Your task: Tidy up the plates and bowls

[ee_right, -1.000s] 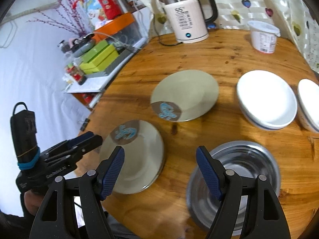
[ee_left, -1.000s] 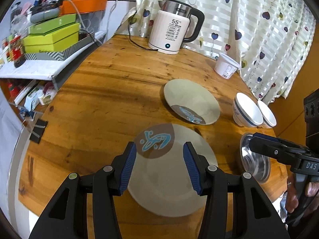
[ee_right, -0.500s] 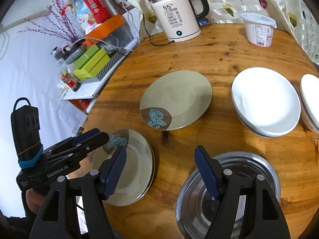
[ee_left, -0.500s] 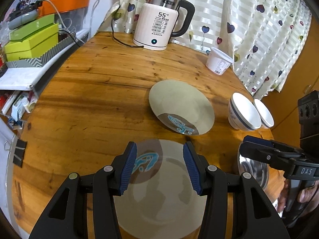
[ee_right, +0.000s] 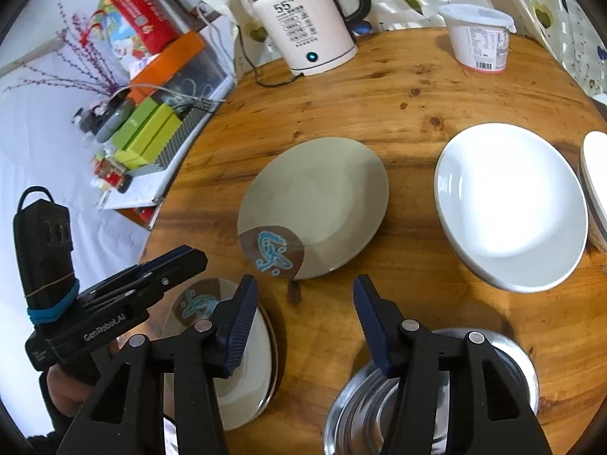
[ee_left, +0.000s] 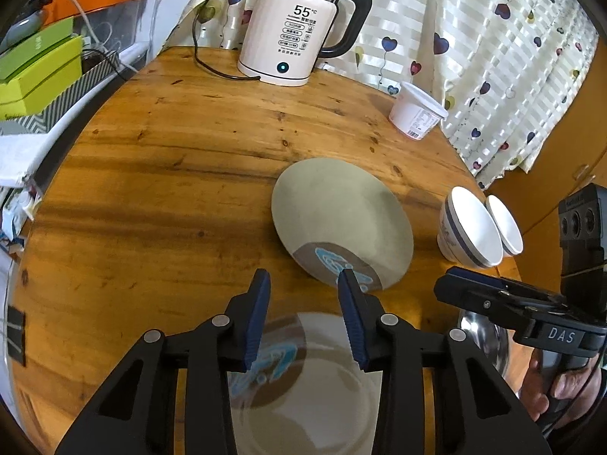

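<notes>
The left gripper [ee_left: 303, 318] hangs with its jaws spread and nothing between them, low over the near plate [ee_left: 303, 398] at the table's front edge, a stance that looks meant for taking that plate by its rim and stacking it with its twin. The far plate [ee_left: 341, 220] lies flat near the middle of the wooden table [ee_left: 170, 189], apart from the near one. The right gripper [ee_right: 303, 322] is likewise released and empty, poised above the steel bowl [ee_right: 508, 360], probably lined up for a grasp. The left view shows two small white bowls [ee_left: 470, 227] side by side and touching; the right view cuts one off at the edge but shows how wide the white bowl [ee_right: 512, 204] is, and the left gripper [ee_right: 167, 269] from the side above the near plate [ee_right: 258, 371]
</notes>
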{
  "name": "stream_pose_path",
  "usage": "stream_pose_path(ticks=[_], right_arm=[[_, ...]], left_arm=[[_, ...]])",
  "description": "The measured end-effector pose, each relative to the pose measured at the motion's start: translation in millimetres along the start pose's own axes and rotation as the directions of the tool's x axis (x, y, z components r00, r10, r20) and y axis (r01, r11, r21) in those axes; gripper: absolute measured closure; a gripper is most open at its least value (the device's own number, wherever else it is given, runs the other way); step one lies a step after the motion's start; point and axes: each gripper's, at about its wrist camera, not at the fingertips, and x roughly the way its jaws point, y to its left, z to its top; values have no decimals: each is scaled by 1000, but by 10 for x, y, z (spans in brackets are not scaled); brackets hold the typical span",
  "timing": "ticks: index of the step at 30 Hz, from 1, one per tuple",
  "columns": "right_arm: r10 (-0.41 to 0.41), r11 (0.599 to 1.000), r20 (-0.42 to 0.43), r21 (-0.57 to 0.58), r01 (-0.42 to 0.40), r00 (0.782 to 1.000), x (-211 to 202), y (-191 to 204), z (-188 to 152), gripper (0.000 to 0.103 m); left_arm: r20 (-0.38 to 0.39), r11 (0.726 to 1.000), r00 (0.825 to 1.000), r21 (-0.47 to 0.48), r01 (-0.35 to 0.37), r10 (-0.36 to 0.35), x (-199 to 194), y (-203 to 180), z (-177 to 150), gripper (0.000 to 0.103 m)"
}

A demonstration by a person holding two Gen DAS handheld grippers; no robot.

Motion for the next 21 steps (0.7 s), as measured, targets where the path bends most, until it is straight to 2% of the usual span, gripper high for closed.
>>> stream_pose_path(ticks=[10,21], right_arm=[[-64,995,-12,74,64,998,179,-201,159,54],[-83,992,-39,89,86,996,349,-278,215,59]], left_arm=[[-45,1000,999,-1,12,-12,283,60,238,64],[-82,1000,996,-9,15,-16,512,83,316,64]])
